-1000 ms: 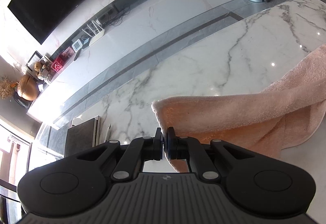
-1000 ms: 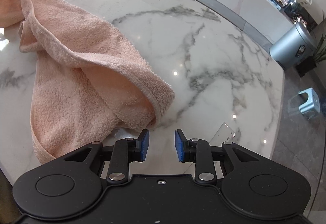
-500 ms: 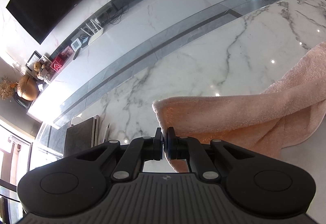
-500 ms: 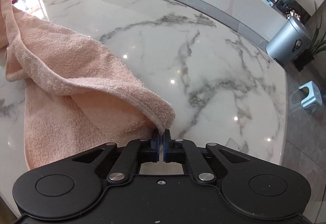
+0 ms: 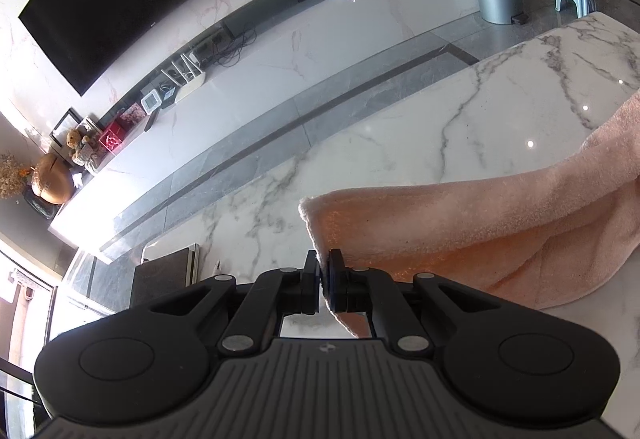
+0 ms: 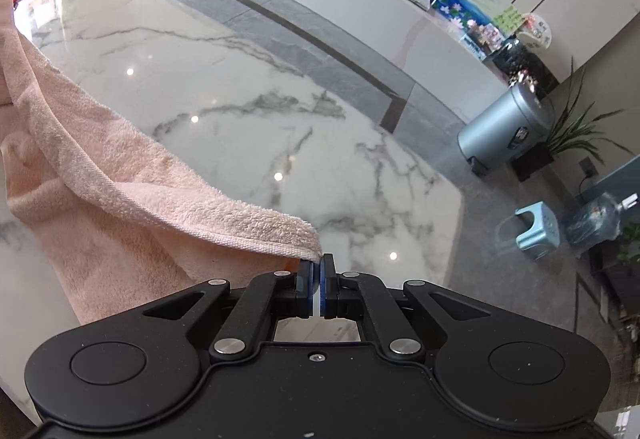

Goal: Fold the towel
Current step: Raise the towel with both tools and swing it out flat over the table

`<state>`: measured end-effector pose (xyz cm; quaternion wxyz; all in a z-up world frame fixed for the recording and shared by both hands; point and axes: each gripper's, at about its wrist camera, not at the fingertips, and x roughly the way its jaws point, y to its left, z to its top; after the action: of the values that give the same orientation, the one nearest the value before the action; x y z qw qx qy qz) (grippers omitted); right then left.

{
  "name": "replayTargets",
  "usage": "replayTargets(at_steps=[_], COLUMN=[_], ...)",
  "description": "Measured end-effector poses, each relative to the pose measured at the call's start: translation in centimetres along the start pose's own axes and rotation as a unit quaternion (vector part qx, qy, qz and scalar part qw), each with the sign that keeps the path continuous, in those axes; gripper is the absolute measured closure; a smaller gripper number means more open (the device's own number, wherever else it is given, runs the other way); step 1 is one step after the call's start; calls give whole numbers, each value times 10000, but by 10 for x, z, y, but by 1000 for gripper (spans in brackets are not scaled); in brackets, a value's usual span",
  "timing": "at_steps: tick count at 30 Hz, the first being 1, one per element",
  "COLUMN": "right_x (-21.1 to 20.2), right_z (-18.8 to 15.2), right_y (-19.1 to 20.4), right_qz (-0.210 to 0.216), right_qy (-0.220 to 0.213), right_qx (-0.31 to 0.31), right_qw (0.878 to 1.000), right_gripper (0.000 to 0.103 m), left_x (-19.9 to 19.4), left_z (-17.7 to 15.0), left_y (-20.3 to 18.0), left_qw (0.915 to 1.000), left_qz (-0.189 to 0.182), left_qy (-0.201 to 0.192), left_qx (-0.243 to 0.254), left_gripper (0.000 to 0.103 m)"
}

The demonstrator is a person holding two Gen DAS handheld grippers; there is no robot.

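Observation:
A pink terry towel (image 5: 472, 223) hangs between both grippers above the white marble table (image 5: 400, 135). My left gripper (image 5: 324, 271) is shut on one corner of it, and the cloth sags away to the right. In the right wrist view my right gripper (image 6: 318, 275) is shut on another corner of the towel (image 6: 120, 191), which stretches off to the left with its lower part resting on the table (image 6: 280, 111).
A grey bin (image 6: 504, 127), a blue stool (image 6: 536, 227) and a plant stand on the floor past the table's right end. A dark notebook (image 5: 164, 275) lies near the table's left edge. A low white counter (image 5: 320, 51) runs behind the table.
My right gripper closed on the towel corner and lifted it off the table. Both views tilted up a little; the left gripper kept its hold.

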<state>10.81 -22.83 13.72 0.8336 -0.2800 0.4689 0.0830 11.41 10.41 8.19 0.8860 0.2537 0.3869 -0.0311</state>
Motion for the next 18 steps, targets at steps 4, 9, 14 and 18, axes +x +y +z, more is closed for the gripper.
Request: replayTargets(at_steps=[4, 9, 14, 18], right_x=[-28, -60, -67, -73], right_z=[23, 50, 62, 72], right_y=[-16, -36, -50, -60], right_qz=[-334, -721, -797, -858], right_qy=[-249, -551, -686, -794], right_qx=[-89, -168, -101, -48], right_qw=[9991, 9957, 9944, 9931], right_gripper=[102, 102, 102, 102], left_x=[-14, -31, -47, -58], left_z=[23, 53, 72, 76], left_y=[6, 19, 32, 37], left_qw=[9996, 9975, 9948, 9933], left_qz=[152, 442, 668, 750], left_qy=[-239, -547, -761, -871], left_qx=[65, 114, 115, 84], left_gripper=[100, 100, 100, 100])
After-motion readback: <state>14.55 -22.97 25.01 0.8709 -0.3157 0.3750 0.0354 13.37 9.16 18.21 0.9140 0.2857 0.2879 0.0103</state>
